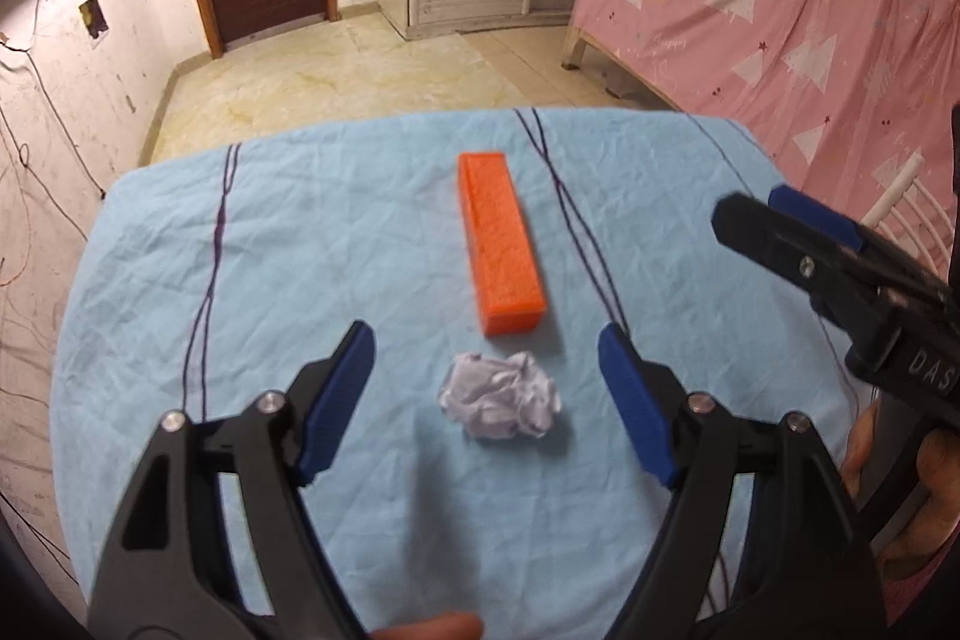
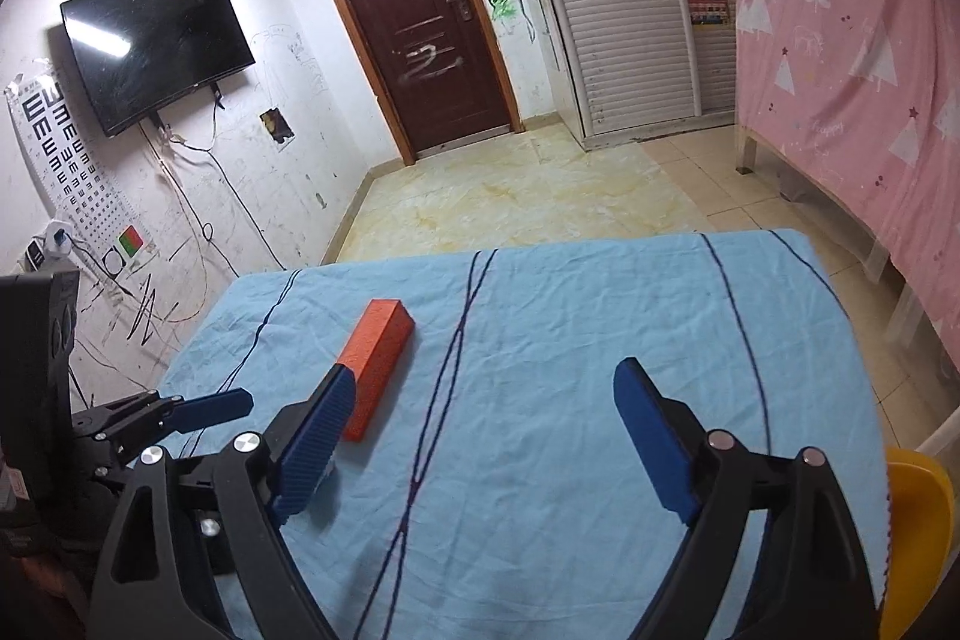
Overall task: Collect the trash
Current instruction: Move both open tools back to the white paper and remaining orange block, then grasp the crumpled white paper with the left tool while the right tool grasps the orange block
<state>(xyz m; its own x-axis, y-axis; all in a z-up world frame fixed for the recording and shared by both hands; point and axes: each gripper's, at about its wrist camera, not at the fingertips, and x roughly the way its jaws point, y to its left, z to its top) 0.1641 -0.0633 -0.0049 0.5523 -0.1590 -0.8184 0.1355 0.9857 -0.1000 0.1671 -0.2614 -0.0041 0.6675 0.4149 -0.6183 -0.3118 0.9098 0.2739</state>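
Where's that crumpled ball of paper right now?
In the left wrist view the crumpled paper lies on the blue tablecloth, just nearer than the orange block and between the left gripper's open fingers, untouched.

A light blue cloth-covered table (image 1: 372, 232) fills the foreground, and on it a crumpled ball of white paper (image 1: 498, 403) lies just nearer the camera than a long orange rectangular block (image 1: 501, 244), the two close but apart. In the left wrist view the paper sits between the spread fingers of the left gripper (image 1: 486, 370), untouched, while the right gripper (image 1: 774, 214) comes in from the right edge above the table. Beyond the table lies a pale tiled floor (image 2: 516, 196), with a dark brown wooden door (image 2: 420, 22) on the far wall, a black wall-mounted television (image 2: 156, 46) to its left and a pink patterned fabric curtain (image 2: 852, 40) along the right.
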